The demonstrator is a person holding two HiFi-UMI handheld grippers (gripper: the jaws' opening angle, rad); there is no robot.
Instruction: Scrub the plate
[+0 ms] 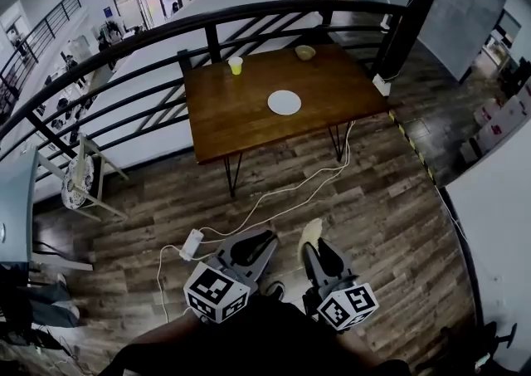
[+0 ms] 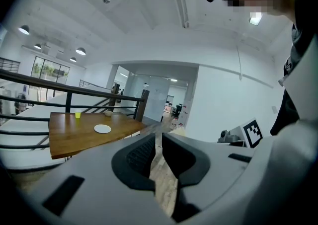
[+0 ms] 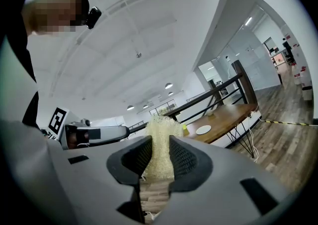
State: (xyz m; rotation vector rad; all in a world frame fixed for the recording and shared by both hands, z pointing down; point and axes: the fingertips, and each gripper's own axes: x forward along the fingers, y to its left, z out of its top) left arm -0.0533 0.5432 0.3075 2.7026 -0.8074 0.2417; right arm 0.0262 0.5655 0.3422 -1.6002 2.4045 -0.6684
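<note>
A round white plate [image 1: 284, 102] lies on a brown wooden table [image 1: 249, 117] far ahead of me, beside a black railing. The left gripper view also shows the plate [image 2: 102, 128], and the right gripper view shows the plate [image 3: 203, 129] small in the distance. My right gripper [image 1: 318, 248] is shut on a pale yellow mesh scrubber [image 1: 310, 231], which sticks up between the jaws as a scrubber [image 3: 160, 137] in its own view. My left gripper [image 1: 259, 243] hangs beside it over the floor, shut with nothing in it [image 2: 158, 137]. Both are well short of the table.
On the table stand a small yellow cup [image 1: 236, 65] and a pale bowl-like thing [image 1: 305, 52] at the far edge. A white cable and power strip [image 1: 192, 243] lie on the wood floor between me and the table. A black railing [image 1: 124, 42] and dark pillar [image 1: 406, 26] flank it.
</note>
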